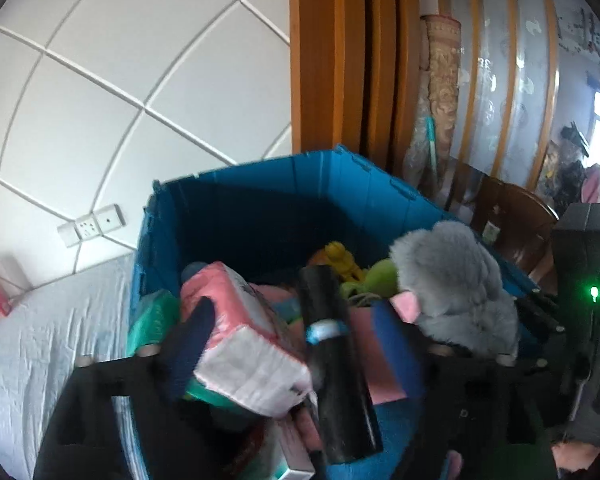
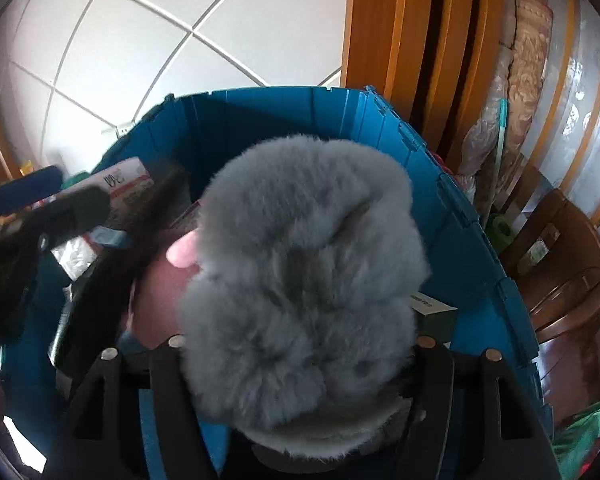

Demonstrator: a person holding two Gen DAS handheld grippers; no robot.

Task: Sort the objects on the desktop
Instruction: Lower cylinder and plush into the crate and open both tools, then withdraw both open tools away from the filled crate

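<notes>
A blue plastic crate (image 1: 260,208) holds several items. My left gripper (image 1: 288,344) is shut on a pink and white tissue pack (image 1: 244,344) and a black roll (image 1: 336,364) held together between its blue-padded fingers (image 1: 188,344), over the crate. My right gripper (image 2: 296,360) is shut on a grey plush toy (image 2: 304,276) with a pink ear, held above the crate (image 2: 452,232). The plush also shows in the left wrist view (image 1: 452,284). The left gripper's load shows at the left of the right wrist view (image 2: 116,216).
Inside the crate lie a yellow toy (image 1: 340,260), a green ball (image 1: 380,276), a teal pack (image 1: 152,316) and a pink item. A white tiled wall with a socket (image 1: 92,224) is behind. A wooden door frame (image 1: 332,60) and a wooden chair (image 2: 560,264) stand right.
</notes>
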